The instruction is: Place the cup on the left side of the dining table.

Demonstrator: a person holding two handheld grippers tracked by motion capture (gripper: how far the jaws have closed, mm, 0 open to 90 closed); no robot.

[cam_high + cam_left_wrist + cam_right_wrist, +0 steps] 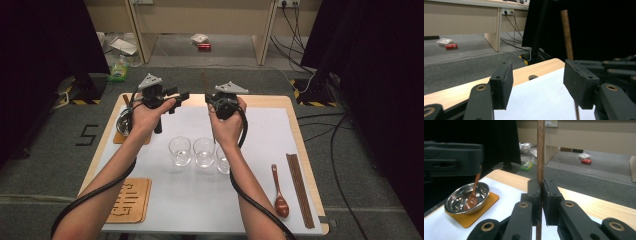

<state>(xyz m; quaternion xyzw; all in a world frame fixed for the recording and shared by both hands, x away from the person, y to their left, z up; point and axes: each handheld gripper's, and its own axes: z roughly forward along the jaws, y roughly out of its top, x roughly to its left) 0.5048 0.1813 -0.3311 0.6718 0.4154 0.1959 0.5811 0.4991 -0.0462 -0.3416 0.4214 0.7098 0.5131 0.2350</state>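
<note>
Clamped upright between the closed jaws of the right gripper [216, 101], a wooden chopstick [540, 152] is held above the table's [280, 102] far edge, seemingly for a handover calling for the left gripper [179, 95], jaws apart and empty, to close around it.

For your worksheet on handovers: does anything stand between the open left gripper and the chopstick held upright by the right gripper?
Nothing visible does. The left gripper stands open over bare table, and the chopstick rises just beyond, clamped in the right gripper.

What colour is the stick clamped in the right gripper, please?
Dark reddish-brown wood; the stick shows best in the right gripper view.
</note>
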